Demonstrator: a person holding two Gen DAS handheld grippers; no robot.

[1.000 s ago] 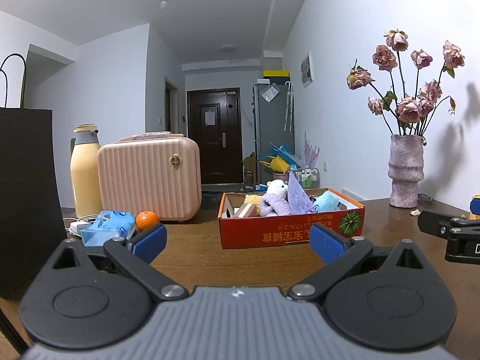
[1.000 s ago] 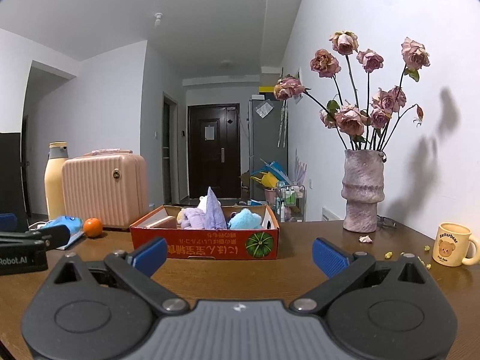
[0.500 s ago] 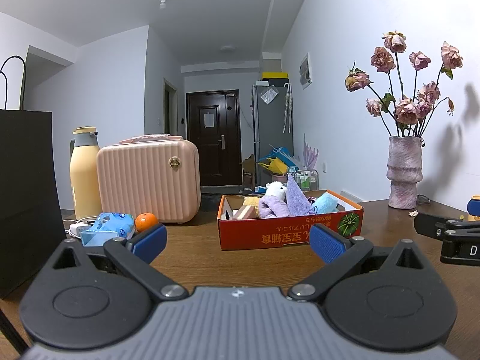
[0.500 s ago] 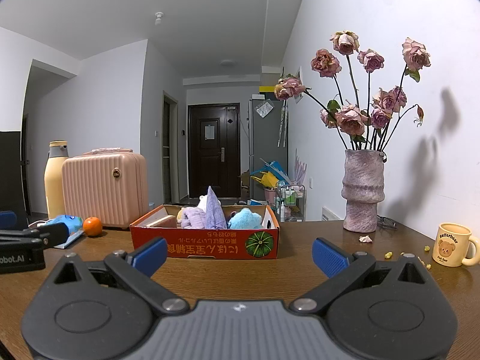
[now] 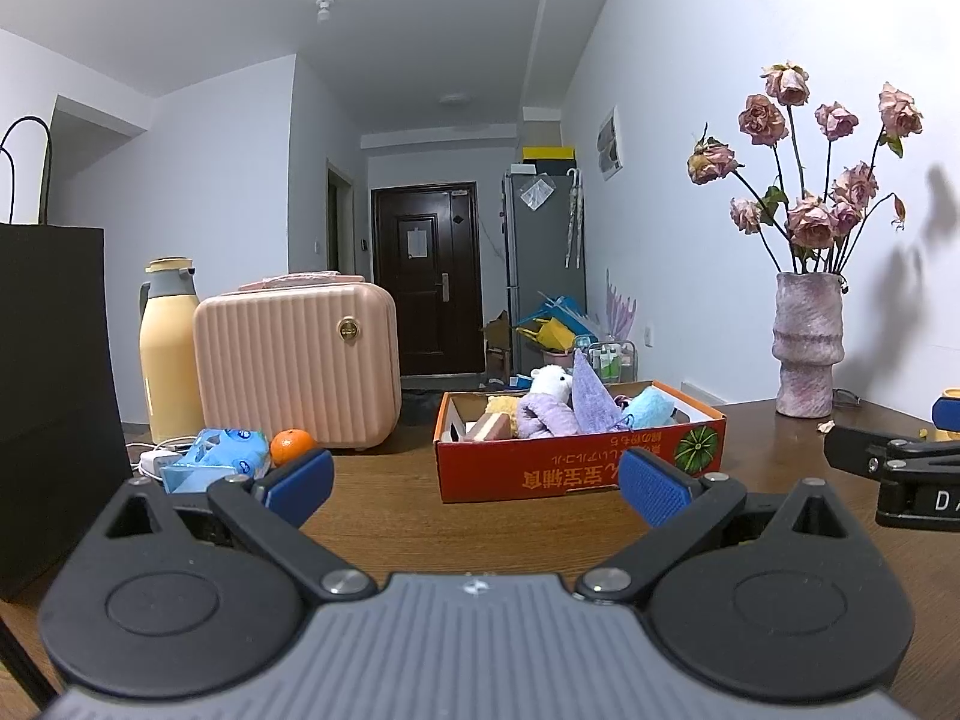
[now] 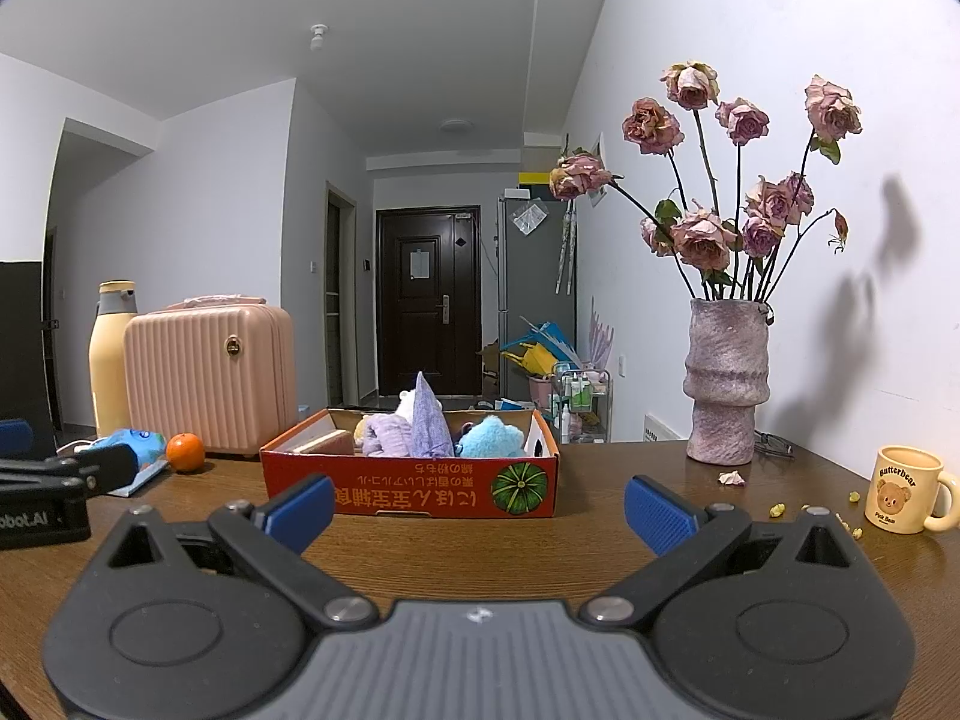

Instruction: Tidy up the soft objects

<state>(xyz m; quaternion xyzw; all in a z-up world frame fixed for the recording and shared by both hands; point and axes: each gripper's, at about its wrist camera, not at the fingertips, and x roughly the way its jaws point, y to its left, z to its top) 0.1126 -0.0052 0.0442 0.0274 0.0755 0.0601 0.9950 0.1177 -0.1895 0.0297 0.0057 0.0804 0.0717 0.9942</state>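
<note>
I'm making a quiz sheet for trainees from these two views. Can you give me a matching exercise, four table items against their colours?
Items:
1. thermos
2. small suitcase
3. cardboard box
4. vase

Colours:
A. red-orange
B. mottled mauve
C. pale yellow
D. pink

Pairs: 1-C, 2-D, 3-A, 4-B

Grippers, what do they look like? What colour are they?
Both look alike. The left gripper and right gripper have black arms with round black discs, a ribbed grey body in the middle, silver bolts, and blue ridged pads on the jaws. White letters mark their black sides.
</note>
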